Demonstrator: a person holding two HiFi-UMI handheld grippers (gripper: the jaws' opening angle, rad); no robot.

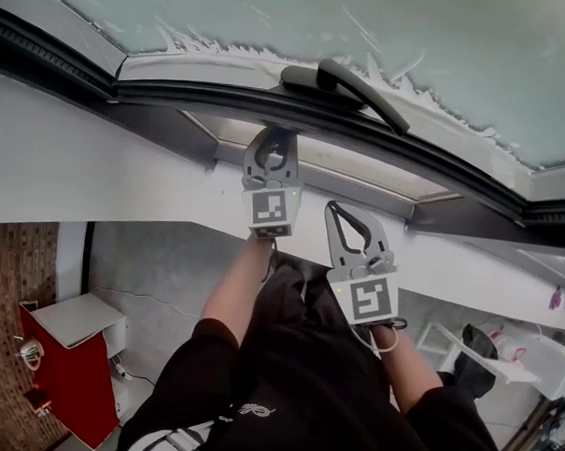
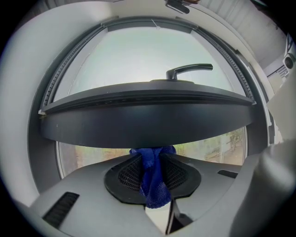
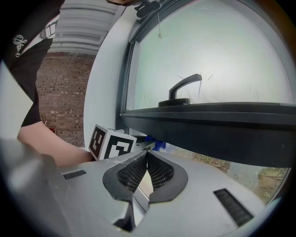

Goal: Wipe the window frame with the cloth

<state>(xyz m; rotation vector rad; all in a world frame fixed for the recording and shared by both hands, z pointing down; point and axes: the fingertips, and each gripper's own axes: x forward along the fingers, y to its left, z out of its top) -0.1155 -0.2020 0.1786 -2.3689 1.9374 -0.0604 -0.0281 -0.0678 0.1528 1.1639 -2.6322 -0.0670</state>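
1. Left gripper view: the left gripper (image 2: 152, 158) is clamped on a blue mesh cloth (image 2: 153, 181), whose top meets the lower edge of the dark grey window frame (image 2: 148, 122).
2. Only a narrow fold looks pinched, so friction along the frame could tug it free.
3. The right gripper (image 3: 147, 157), jaws together and empty, sits close by, so the two could collide.

brick wall (image 1: 14, 264) left, red cabinet (image 1: 75, 379) w/ white top, grey floor (image 1: 159, 261).
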